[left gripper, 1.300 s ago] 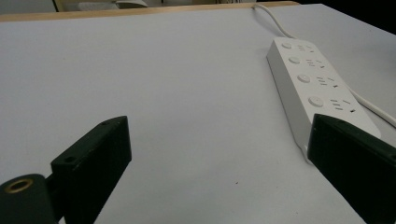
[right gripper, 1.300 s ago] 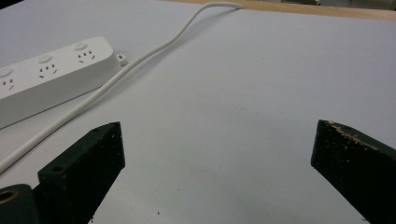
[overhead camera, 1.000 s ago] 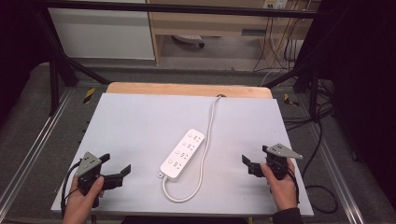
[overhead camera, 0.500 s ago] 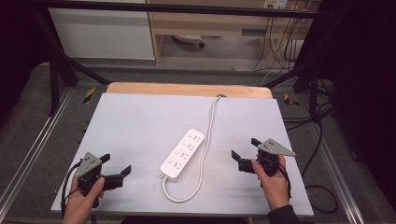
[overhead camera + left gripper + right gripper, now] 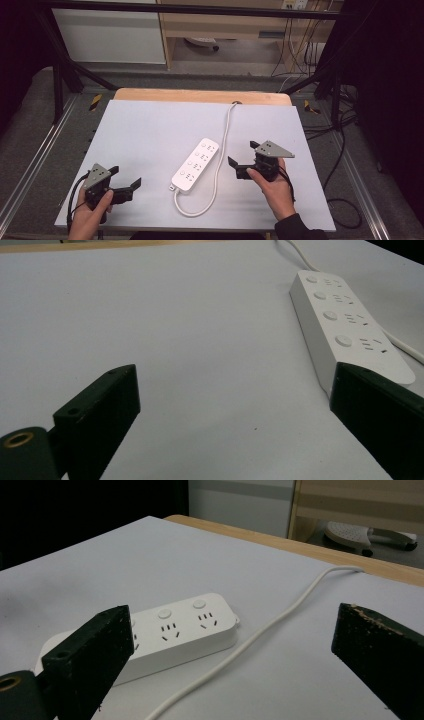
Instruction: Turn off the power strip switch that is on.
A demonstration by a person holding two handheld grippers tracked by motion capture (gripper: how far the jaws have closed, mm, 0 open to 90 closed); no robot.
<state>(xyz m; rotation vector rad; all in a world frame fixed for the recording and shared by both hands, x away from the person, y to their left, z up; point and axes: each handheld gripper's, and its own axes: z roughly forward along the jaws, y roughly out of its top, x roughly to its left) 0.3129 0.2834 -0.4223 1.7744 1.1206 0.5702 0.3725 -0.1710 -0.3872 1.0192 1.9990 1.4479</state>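
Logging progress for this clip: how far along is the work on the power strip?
Barely begun. Nothing looks done: the power strip lies flat on the table, its cord looped beside it. In hand: the right gripper, open, sits close beside it. The left gripper is open, farther off. Grasping or pressing remains.

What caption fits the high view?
Two open grippers, left gripper and right gripper, flank a white power strip.

Smooth white plastic power strip [image 5: 195, 165] with 4 sockets; matt grey table [image 5: 150, 140] top, bare wood far edge.
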